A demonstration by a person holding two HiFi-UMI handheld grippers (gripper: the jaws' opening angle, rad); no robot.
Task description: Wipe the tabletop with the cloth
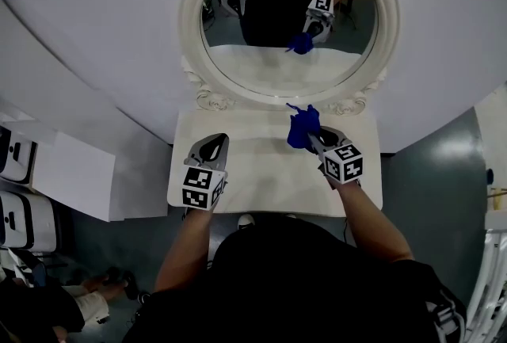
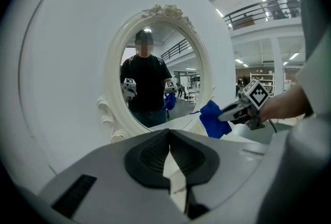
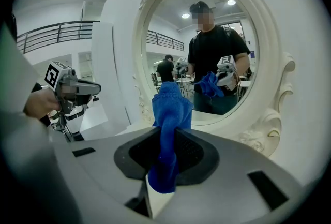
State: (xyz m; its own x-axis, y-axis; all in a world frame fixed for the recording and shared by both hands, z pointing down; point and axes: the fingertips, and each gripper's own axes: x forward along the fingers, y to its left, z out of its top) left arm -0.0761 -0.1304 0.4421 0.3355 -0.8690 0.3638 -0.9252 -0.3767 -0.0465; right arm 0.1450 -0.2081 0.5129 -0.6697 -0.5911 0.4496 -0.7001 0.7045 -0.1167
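One white tabletop (image 1: 261,167), oval mirror (image 1: 269,68), clamped cloth (image 1: 302,129)

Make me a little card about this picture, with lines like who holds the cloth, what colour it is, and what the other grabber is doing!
cloth: blue cloth, bunched up
held by: right gripper, jaws clamped on it
other grabber: left gripper, jaws together, nothing in them
surface: white tabletop, under both grippers
behind it: oval mirror in a curly white frame
cloth touching the tabletop: cannot tell
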